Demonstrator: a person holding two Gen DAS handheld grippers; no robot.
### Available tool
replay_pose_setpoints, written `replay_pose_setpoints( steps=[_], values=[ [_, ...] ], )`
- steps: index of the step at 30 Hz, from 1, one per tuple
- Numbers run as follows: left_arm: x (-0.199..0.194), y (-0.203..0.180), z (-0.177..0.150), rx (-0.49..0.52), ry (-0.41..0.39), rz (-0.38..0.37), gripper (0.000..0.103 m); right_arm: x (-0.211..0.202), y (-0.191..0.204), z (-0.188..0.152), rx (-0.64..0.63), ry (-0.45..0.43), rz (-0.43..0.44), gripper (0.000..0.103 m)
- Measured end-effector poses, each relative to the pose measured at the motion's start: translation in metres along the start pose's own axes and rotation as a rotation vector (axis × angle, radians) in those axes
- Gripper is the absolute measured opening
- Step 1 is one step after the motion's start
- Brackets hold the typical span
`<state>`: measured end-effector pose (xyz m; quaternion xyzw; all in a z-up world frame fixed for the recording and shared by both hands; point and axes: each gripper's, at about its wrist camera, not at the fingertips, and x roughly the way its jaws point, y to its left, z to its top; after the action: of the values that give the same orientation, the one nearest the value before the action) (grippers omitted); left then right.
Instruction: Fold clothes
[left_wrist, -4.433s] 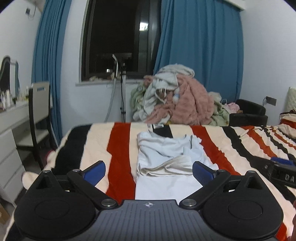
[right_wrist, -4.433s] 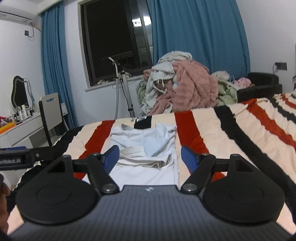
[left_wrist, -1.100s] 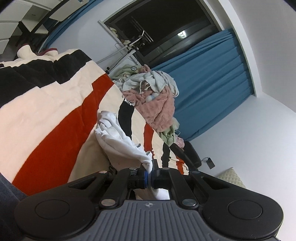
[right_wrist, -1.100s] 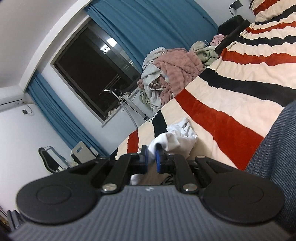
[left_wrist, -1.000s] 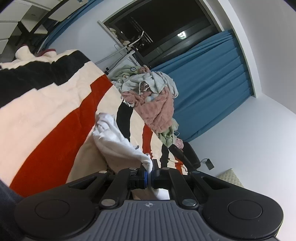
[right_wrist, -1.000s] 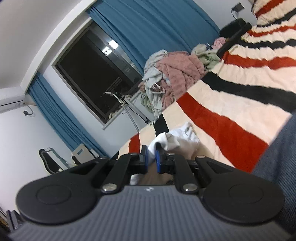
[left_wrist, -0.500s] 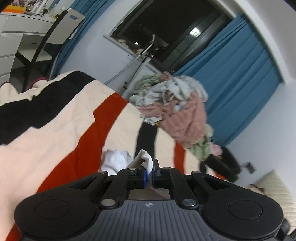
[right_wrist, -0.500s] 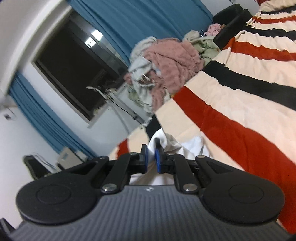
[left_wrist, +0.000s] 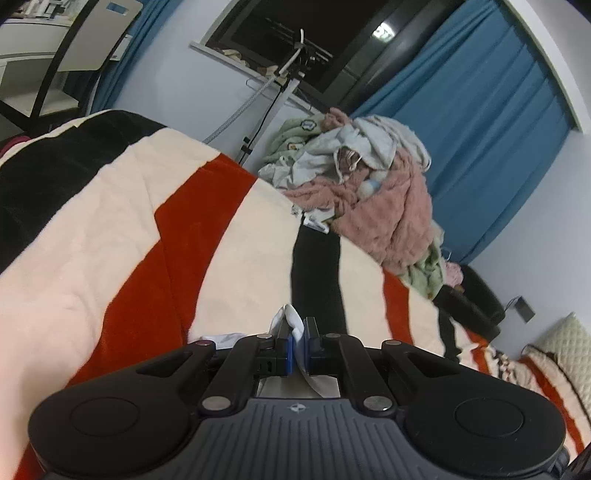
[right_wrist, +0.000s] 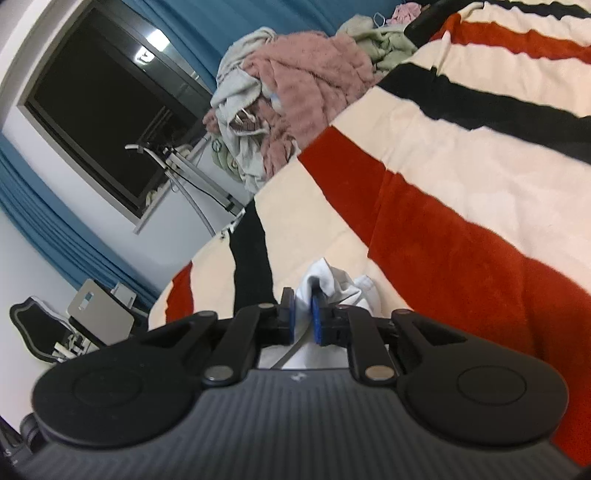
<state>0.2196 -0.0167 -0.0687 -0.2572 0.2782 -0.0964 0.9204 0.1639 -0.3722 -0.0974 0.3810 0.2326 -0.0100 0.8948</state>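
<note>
1. The left gripper (left_wrist: 298, 338) and right gripper (right_wrist: 303, 306) each stay clamped on the white garment (right_wrist: 334, 282).
2. The garment has come down from its lifted drape onto the bed (left_wrist: 122, 229), mid-blanket, likely finishing a fold.

White garment (left_wrist: 291, 320) pinched at two points, low over the striped bed.

The garment (right_wrist: 332, 282) is seen as pale white cloth, soft and creased. In the left wrist view a small bunched peak of it is held between the blue-padded fingers (left_wrist: 287, 349), and a strip of it is seen hanging down behind them; a further bit of white fabric lies just to the left, on the blanket. In the right wrist view a larger crumpled fold is gripped between the fingers (right_wrist: 317, 319) and is bunched just past them. Most of the garment is hidden beneath both tools.
</note>
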Motion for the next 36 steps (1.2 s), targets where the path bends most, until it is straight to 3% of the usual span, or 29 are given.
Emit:
replay_pose_setpoints(
  steps=[3, 4, 5, 6, 7, 8, 9, 12, 13, 14, 16, 17, 21, 25, 31, 36],
  values=[
    [0.007, 0.003, -0.001, 0.018, 0.019, 0.012, 0.006, 0.010, 0.000, 0.000, -0.022, 0.033, 0.003, 0.024],
    [0.007, 0.004, -0.001, 0.022, 0.024, 0.012, 0.008, 0.011, 0.001, 0.000, -0.034, 0.046, 0.014, 0.039],
    [0.005, 0.003, -0.001, 0.026, 0.023, 0.006, 0.021, 0.009, 0.005, -0.001, -0.055, 0.057, 0.043, 0.058],
    [0.002, 0.002, -0.002, 0.031, 0.019, -0.005, 0.047, 0.005, 0.011, -0.003, -0.082, 0.060, 0.074, 0.066],
    [-0.001, 0.001, -0.002, 0.036, 0.014, -0.016, 0.059, 0.000, 0.017, -0.007, -0.118, 0.056, 0.096, 0.075],
    [-0.005, -0.002, -0.003, 0.054, 0.009, -0.023, 0.074, -0.005, 0.025, -0.012, -0.165, 0.052, 0.110, 0.075],
    [-0.010, -0.006, -0.004, 0.080, 0.003, -0.029, 0.080, -0.010, 0.033, -0.018, -0.212, 0.049, 0.115, 0.075],
    [-0.023, -0.020, -0.009, 0.175, -0.003, -0.048, 0.082, -0.021, 0.049, -0.034, -0.330, 0.034, 0.098, 0.074],
    [-0.024, -0.025, -0.012, 0.204, 0.004, -0.037, 0.082, -0.022, 0.052, -0.037, -0.363, 0.037, 0.085, 0.067],
    [-0.024, -0.029, -0.016, 0.231, 0.013, -0.019, 0.082, -0.020, 0.054, -0.040, -0.394, 0.049, 0.062, 0.051],
    [-0.018, -0.033, -0.024, 0.275, 0.043, 0.020, 0.082, -0.013, 0.054, -0.043, -0.442, 0.084, -0.004, 0.030],
    [-0.013, -0.034, -0.028, 0.296, 0.060, 0.033, 0.082, -0.008, 0.052, -0.044, -0.456, 0.096, -0.039, 0.027],
    [0.012, -0.037, -0.042, 0.413, 0.099, 0.132, 0.082, 0.012, 0.045, -0.039, -0.501, 0.099, -0.111, 0.024],
    [0.033, -0.034, -0.050, 0.442, 0.147, 0.181, 0.082, 0.030, 0.040, -0.040, -0.519, 0.100, -0.140, 0.023],
    [0.022, -0.040, -0.059, 0.506, 0.124, 0.203, 0.082, 0.025, 0.041, -0.045, -0.547, 0.100, -0.149, 0.024],
    [-0.013, -0.046, -0.070, 0.508, 0.115, 0.197, 0.082, -0.017, 0.050, -0.045, -0.555, 0.068, -0.122, 0.026]
  ],
)
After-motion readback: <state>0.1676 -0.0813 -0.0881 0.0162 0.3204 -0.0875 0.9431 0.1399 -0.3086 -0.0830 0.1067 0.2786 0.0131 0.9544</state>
